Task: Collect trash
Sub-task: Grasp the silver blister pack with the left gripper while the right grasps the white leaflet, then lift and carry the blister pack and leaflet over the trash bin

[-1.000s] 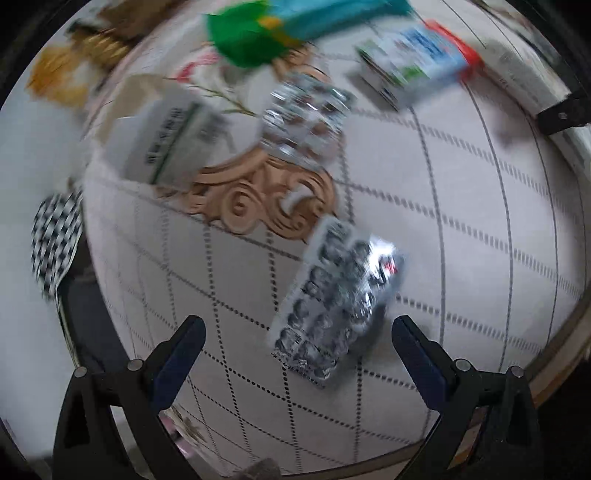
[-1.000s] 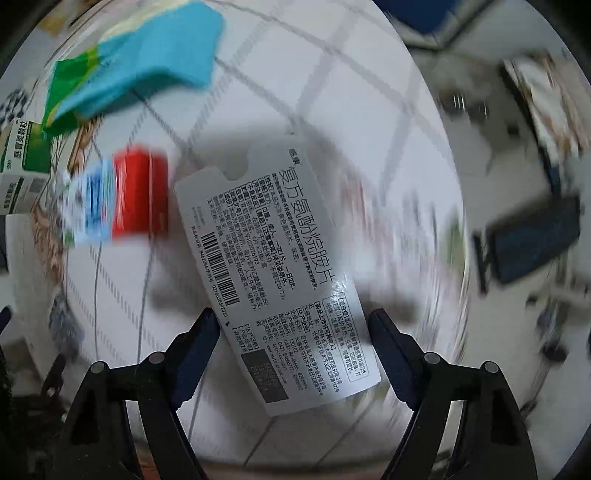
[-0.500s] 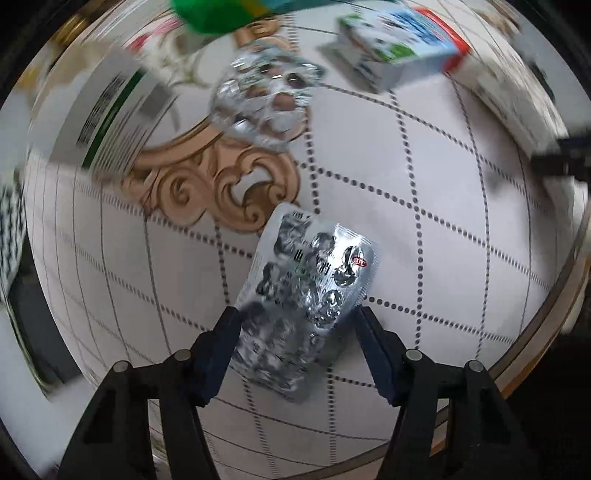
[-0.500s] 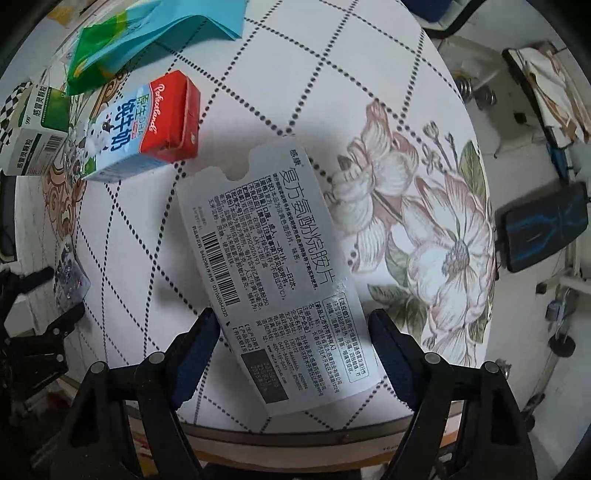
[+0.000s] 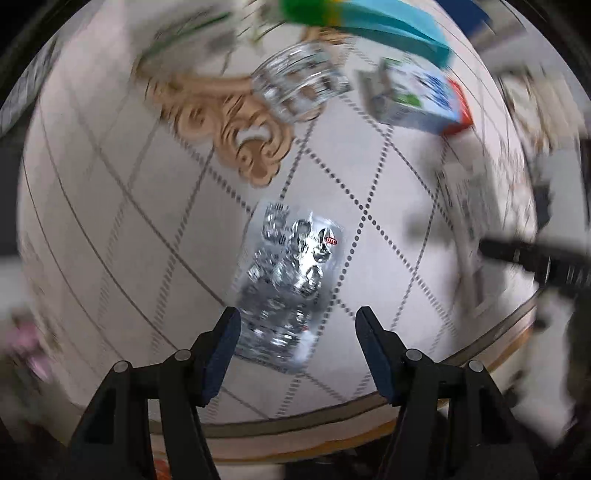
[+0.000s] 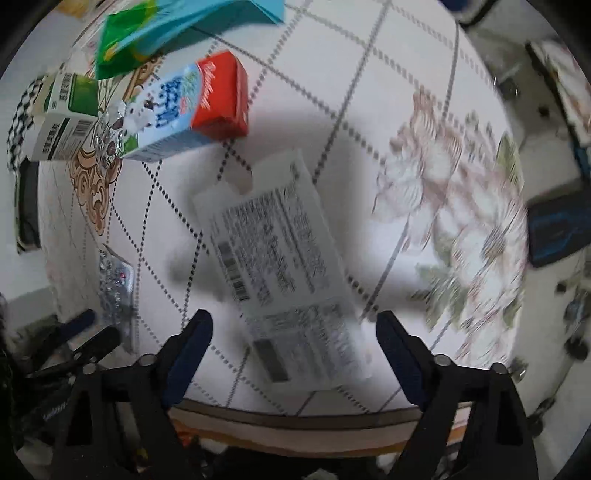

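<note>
Fingers spread wide on both my grippers, nothing held. Left gripper (image 5: 297, 325) hangs over the near end of a silver blister pack (image 5: 291, 280) lying flat on the table (image 5: 110, 206). Right gripper (image 6: 293, 328) straddles the near end of a flattened white medicine box (image 6: 284, 280). Further back I see a milk carton (image 6: 184, 107), a second blister pack (image 5: 299, 83), then a green-and-blue bag (image 6: 177, 26). Pretty blurry though.

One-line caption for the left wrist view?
Left hand-held gripper open over a foil blister pack on the patterned tablecloth, milk carton blurred beyond.
</note>
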Available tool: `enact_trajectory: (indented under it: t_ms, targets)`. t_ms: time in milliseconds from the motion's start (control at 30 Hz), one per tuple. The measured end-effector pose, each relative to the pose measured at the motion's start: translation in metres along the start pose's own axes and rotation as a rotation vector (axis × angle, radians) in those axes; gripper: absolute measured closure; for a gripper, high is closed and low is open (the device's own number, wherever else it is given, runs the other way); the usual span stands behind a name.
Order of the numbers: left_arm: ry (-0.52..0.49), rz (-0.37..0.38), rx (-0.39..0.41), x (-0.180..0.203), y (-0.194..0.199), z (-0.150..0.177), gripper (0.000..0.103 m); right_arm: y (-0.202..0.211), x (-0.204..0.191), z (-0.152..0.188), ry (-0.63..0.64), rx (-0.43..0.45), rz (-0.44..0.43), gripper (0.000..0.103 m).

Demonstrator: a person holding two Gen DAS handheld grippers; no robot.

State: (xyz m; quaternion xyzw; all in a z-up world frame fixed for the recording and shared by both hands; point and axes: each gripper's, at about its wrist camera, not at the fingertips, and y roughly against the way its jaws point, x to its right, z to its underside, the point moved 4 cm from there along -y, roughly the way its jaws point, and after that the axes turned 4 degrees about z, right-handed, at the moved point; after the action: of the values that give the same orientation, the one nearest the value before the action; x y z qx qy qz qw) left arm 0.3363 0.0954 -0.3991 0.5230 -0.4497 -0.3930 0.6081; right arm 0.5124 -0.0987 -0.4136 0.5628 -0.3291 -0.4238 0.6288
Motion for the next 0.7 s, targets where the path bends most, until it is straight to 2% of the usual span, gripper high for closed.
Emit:
enact_trajectory:
  t_ms: [100,200,233,267,300,400,433,467,567,633,700]
  targets:
    - [-0.16,-0.121,-0.017,0.016,-0.01,-0.006,0.041,0.002,-0.013,-0.009,0.057,0.025,0.022,0.011]
    - [-0.223,-0.172,-0.06,0.026,-0.03,-0.013,0.041,-0.005,-0.032,-0.013,0.113,0.033,0.048,0.011]
    - [-0.217,-0.18,-0.048,0.026,-0.031,-0.015,0.039,-0.01,-0.037,-0.011,0.134,0.036,0.064,0.011]
    - [-0.207,-0.163,-0.035,0.027,-0.03,-0.016,0.042,-0.014,-0.042,-0.009,0.152,0.038,0.088,0.011]
    - [-0.175,-0.13,-0.03,0.026,-0.029,-0.019,0.042,-0.016,-0.045,-0.008,0.162,0.043,0.107,0.011]
    - [-0.081,-0.095,-0.01,0.017,-0.028,-0.017,0.044,-0.018,-0.052,0.0,0.165,0.076,0.148,0.021]
    - [-0.018,-0.079,-0.005,0.013,-0.027,-0.014,0.044,-0.02,-0.055,0.001,0.153,0.085,0.157,0.027]
    - [0.037,-0.067,-0.003,0.002,-0.025,-0.009,0.044,-0.02,-0.053,0.004,0.122,0.085,0.14,0.027]
    - [0.304,-0.001,0.01,-0.023,-0.019,0.0,0.044,-0.019,-0.037,0.011,0.001,0.069,0.119,0.027]
    - [0.444,0.057,0.024,-0.034,-0.018,0.007,0.043,-0.02,-0.029,0.014,-0.078,0.049,0.069,0.027]
    - [0.435,0.062,0.017,-0.032,-0.021,0.007,0.042,-0.022,-0.032,0.014,-0.079,0.025,0.047,0.026]
